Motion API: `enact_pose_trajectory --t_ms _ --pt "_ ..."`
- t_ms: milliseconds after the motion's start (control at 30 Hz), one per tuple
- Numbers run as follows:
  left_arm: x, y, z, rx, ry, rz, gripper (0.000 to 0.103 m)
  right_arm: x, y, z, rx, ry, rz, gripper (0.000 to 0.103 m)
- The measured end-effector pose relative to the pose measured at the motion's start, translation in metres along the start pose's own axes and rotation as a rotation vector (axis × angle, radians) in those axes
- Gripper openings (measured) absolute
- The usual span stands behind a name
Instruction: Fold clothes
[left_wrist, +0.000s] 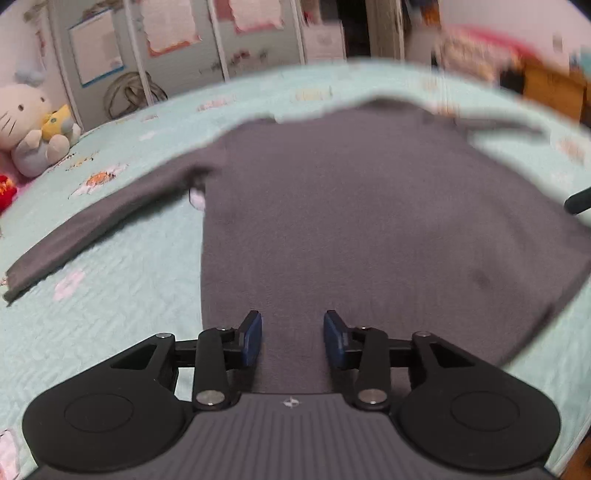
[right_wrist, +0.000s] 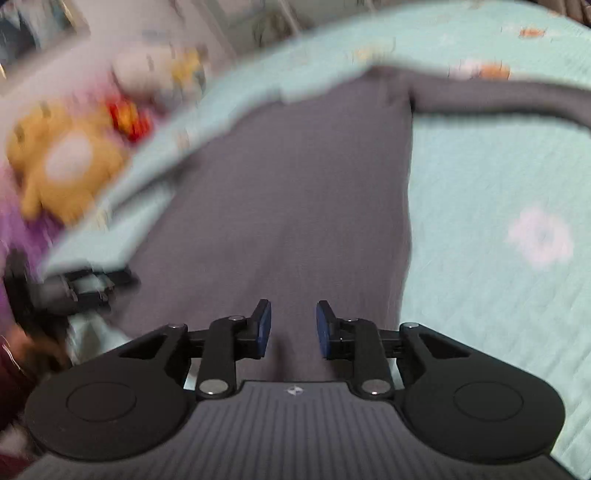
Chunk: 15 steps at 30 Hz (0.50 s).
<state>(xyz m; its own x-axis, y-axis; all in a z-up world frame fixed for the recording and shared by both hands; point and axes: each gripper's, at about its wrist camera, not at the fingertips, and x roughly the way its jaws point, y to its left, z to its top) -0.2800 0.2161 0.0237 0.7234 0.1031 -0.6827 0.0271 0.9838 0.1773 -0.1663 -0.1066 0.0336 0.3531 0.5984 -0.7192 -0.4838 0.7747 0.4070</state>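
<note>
Your left gripper (left_wrist: 292, 339) and right gripper (right_wrist: 293, 329) hang parted, empty, over the grey long-sleeved knit top (left_wrist: 369, 221) spread flat on the mint quilted bedspread (left_wrist: 110, 332); white plush cat (left_wrist: 26, 125) sits beyond.

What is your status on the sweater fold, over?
Left gripper open, empty, over the hem. Right gripper open, empty. Grey sweater flat on the bedspread, sleeves out, unfolded. Nothing lies on it.

The black left gripper with blue pads (left_wrist: 292, 338) and its matching right gripper (right_wrist: 293, 328) both point toward 12 o'clock, jaws parted, nothing between them.
</note>
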Motion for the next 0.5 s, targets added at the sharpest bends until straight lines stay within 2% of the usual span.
enact_pose_trajectory --t_ms 67,167,233,267,300,400,500 --pt "-0.004 0.004 0.001 -0.019 0.017 0.001 0.044 -0.003 -0.011 -0.008 0.026 -0.018 0.005 0.014" --pt "-0.010 0.010 0.005 -0.050 0.049 -0.002 0.044 -0.021 -0.036 -0.001 0.171 -0.075 0.030 0.021" --pt "-0.017 0.005 0.011 -0.062 0.044 -0.019 0.044 -0.033 -0.064 0.006 0.290 -0.179 0.017 0.039" --pt "-0.020 0.002 0.015 -0.073 0.027 -0.046 0.044 -0.038 -0.080 0.008 0.356 -0.235 0.009 0.056" --pt "-0.024 -0.001 0.019 -0.084 0.010 -0.073 0.044 -0.043 -0.103 0.007 0.457 -0.306 0.000 0.060" --pt "-0.024 -0.015 0.035 -0.138 -0.037 -0.175 0.046 -0.053 -0.170 0.006 0.720 -0.497 -0.050 0.061" --pt "-0.008 -0.025 0.048 -0.191 -0.051 -0.230 0.048 -0.049 -0.221 0.019 0.857 -0.627 -0.033 0.061"
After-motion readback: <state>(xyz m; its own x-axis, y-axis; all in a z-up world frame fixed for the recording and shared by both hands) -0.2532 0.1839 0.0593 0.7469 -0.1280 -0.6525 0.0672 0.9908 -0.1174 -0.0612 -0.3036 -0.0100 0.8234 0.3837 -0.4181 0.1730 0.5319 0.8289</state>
